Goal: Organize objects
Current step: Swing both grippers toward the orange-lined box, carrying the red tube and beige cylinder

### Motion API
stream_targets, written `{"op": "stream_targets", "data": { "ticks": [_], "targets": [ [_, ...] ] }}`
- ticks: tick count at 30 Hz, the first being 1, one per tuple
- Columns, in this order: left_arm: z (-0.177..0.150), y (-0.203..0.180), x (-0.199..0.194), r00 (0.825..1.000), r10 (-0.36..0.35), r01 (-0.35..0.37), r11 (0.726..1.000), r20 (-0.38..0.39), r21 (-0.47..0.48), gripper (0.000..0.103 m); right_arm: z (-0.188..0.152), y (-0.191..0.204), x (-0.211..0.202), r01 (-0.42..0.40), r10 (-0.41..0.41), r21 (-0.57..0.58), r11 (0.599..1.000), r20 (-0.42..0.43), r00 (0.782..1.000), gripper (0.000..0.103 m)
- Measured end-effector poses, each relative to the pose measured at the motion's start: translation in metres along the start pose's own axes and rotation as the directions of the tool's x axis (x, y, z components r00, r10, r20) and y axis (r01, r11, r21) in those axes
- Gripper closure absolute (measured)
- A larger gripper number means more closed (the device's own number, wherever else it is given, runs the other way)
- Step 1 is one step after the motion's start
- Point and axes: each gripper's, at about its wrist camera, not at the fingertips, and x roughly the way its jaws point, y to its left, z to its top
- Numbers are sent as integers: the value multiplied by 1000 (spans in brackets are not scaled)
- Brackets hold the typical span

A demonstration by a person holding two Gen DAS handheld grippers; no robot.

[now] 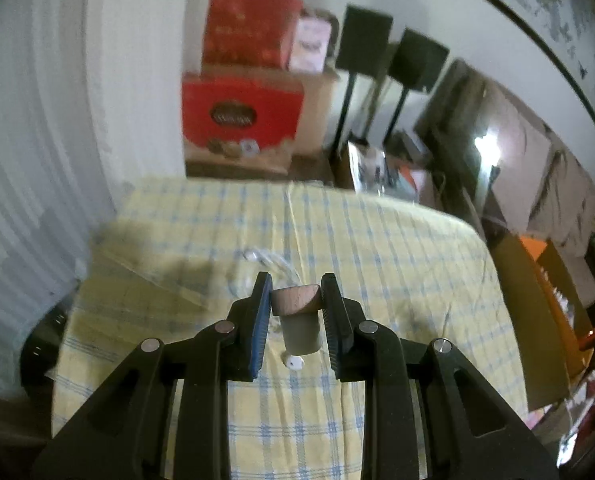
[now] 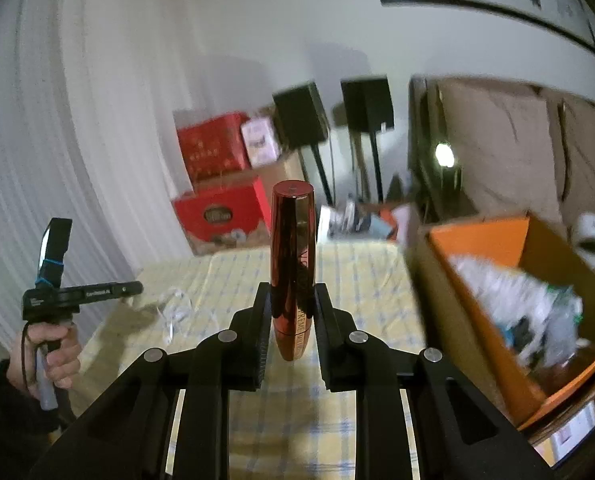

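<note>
The left gripper (image 1: 296,296) pinches a wood-capped grey cylindrical stopper (image 1: 297,312) above the yellow-checked worktop (image 1: 377,260). The right gripper (image 2: 291,300) clamps a glossy red mascara tube (image 2: 292,264), gold lettering unreadable, orange cardboard box (image 2: 481,236) at three o'clock.

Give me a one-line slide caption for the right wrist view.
Right gripper holds a glossy red cosmetic tube upright above the checked tablecloth, beside an open orange box.

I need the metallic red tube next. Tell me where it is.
In the right wrist view, the red tube stands upright, clamped in the right gripper above the checked tablecloth, left of the orange box.
</note>
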Motion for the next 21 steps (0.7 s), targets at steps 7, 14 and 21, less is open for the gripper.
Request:
{"op": "stream_targets", "data": {
  "ticks": [7, 14, 21],
  "targets": [
    [-2, -5, -31, 998, 29, -29, 1000, 61, 5, 80, 14, 15, -27, -43, 48, -66, 997, 71, 996, 84],
    [2, -27, -50, 994, 39, -43, 999, 105, 34, 80, 21, 6, -37, -39, 46, -67, 997, 99, 994, 84],
    [5, -57, -70, 989, 15, -23, 998, 149, 57, 80, 29, 4, -58, -17, 27, -68, 998, 151, 988, 84]
  ]
}}
